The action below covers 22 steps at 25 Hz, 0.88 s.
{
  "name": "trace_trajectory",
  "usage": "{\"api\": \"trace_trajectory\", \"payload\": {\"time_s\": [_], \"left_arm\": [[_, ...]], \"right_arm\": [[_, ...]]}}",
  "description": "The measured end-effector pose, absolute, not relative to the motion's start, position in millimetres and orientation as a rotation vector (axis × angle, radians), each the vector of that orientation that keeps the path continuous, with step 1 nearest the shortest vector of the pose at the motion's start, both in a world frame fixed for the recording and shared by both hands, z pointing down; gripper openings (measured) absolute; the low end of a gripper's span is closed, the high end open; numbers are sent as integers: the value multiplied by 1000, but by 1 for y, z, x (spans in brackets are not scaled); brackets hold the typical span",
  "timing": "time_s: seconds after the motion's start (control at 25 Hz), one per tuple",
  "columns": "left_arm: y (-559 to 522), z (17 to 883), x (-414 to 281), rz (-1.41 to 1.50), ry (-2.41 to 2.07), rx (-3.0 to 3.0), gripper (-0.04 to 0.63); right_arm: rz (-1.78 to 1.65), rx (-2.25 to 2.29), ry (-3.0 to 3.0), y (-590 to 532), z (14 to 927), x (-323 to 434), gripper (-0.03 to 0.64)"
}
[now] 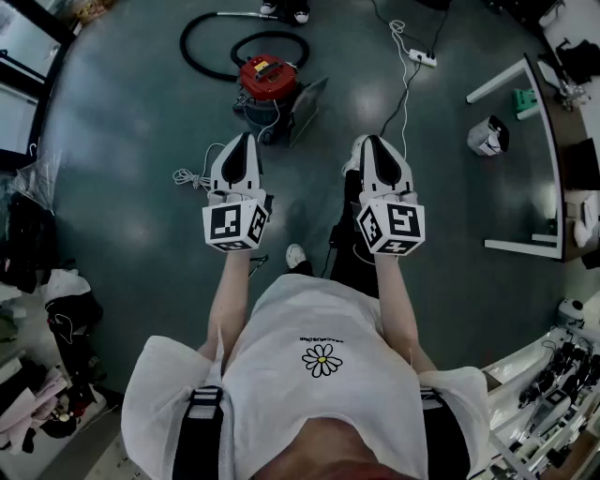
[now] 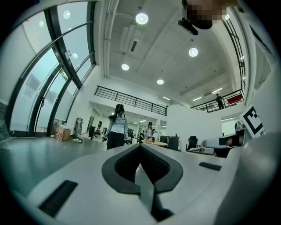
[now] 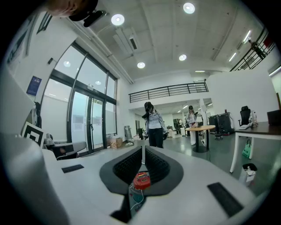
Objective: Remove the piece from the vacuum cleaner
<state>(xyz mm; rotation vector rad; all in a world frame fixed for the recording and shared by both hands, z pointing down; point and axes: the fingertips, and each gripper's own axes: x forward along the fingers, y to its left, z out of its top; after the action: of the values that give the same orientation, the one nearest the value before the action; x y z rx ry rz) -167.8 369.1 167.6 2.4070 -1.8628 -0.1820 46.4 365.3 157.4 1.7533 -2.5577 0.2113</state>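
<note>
While the left hand-held gripper [image 1: 246, 141] and right hand-held gripper [image 1: 373, 141] are hovering pressed together, empty, the vacuum cleaner [image 1: 267, 84] is sitting apart, its hose [image 1: 200, 28] partly disappearing behind it.

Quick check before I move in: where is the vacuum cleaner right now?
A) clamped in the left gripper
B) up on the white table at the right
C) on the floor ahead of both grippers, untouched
C: the vacuum cleaner stands on the floor beyond the left gripper and the right gripper, both shut and empty.
</note>
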Motion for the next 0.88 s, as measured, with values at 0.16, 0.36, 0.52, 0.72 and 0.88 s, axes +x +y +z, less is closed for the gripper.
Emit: {"api": "trace_trajectory", "payload": {"time_s": [0.16,0.36,0.52,0.72,0.88], "left_arm": [[322,169,-154,-172,-1880,2420,0],[253,178,-149,-133,-1892,2406,2],[190,186,-139,-96,-1907,2368,2],[130,179,-123,-51,-1933,2353,2],[91,172,-120,-28,-1961,2362,1]], "right_arm": [[270,1720,-2589,309,178,52,14],[351,1601,-2583,224,222,41,14],[426,1600,-2576,163,230,50,14],[468,1560,-2599,103,232,67,14],[524,1567,-2609,64,233,74,15]]}}
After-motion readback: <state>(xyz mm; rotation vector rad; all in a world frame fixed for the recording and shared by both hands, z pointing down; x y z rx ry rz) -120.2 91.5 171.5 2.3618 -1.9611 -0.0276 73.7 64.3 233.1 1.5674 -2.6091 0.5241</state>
